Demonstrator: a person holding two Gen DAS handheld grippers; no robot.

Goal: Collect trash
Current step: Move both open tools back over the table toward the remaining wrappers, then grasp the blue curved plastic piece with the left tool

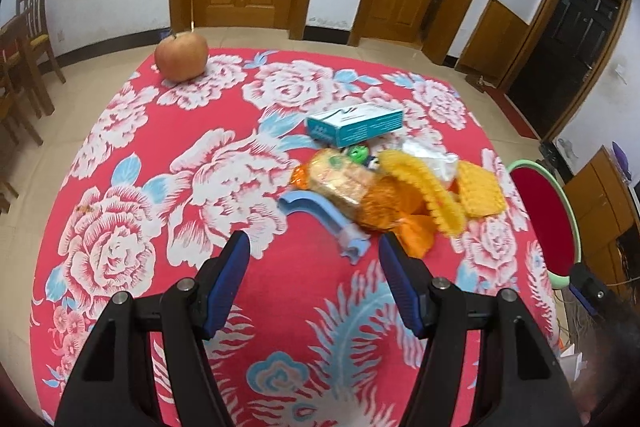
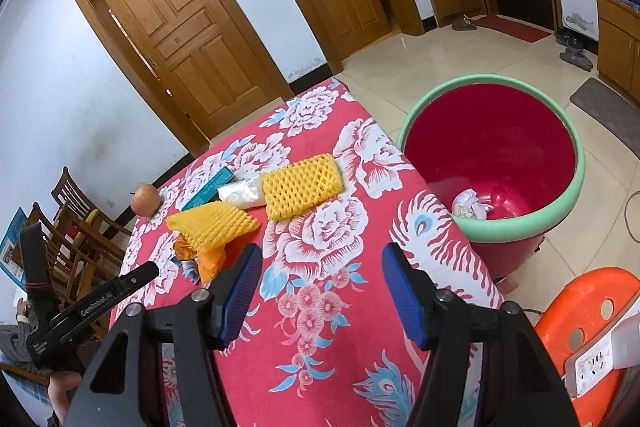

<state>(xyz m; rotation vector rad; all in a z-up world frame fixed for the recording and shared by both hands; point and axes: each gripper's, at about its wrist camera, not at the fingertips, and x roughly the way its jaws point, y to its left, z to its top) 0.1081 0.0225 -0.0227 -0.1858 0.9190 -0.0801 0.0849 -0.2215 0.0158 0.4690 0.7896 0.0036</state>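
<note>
A pile of trash lies on the red floral tablecloth (image 1: 192,155): two yellow foam fruit nets (image 1: 478,193) (image 2: 302,185), an orange snack wrapper (image 1: 360,189), a white crumpled plastic bag (image 2: 242,193), a teal box (image 1: 354,125) and a light blue curved plastic piece (image 1: 320,213). My left gripper (image 1: 314,253) is open and empty, just short of the blue piece. My right gripper (image 2: 322,263) is open and empty above the cloth, near the second yellow net (image 2: 212,223). A red bin with a green rim (image 2: 576,187) stands on the floor right of the table, with crumpled white trash (image 2: 472,207) inside.
An apple (image 1: 182,55) sits at the table's far left corner. Wooden chairs (image 1: 24,47) stand left of the table. An orange plastic stool (image 2: 584,311) with a power strip (image 2: 600,359) is at the right. Wooden doors line the far wall.
</note>
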